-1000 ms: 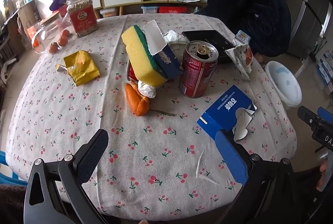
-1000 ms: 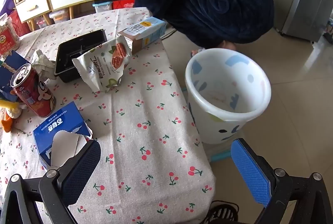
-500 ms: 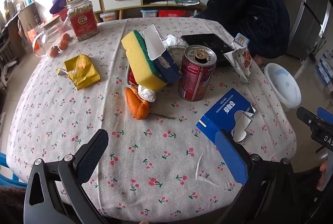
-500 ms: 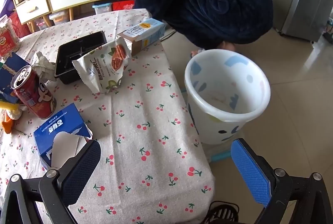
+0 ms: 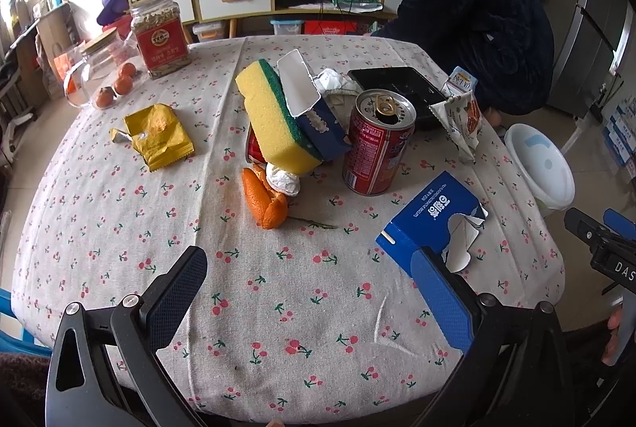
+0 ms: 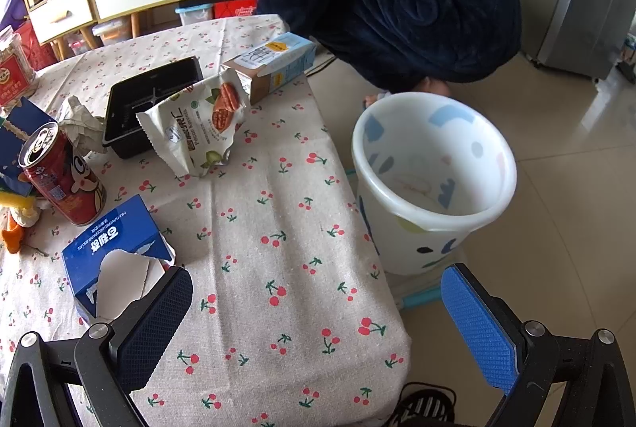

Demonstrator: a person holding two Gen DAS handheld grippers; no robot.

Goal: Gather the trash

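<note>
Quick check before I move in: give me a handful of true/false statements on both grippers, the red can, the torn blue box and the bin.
1. Both the left gripper and the right gripper are open and empty. True.
2. The red drink can lies on its side. False: it stands upright, pull-tab opening on top.
3. The white plastic bin with pastel shapes stands on the floor beside the cherry-print tablecloth. True.
4. The torn blue cardboard box is already in the bin. False: it lies on the tablecloth near the right gripper's dark finger.
5. The yellow-and-green sponge lies flat on the cloth. False: it leans tilted on other litter.
</note>
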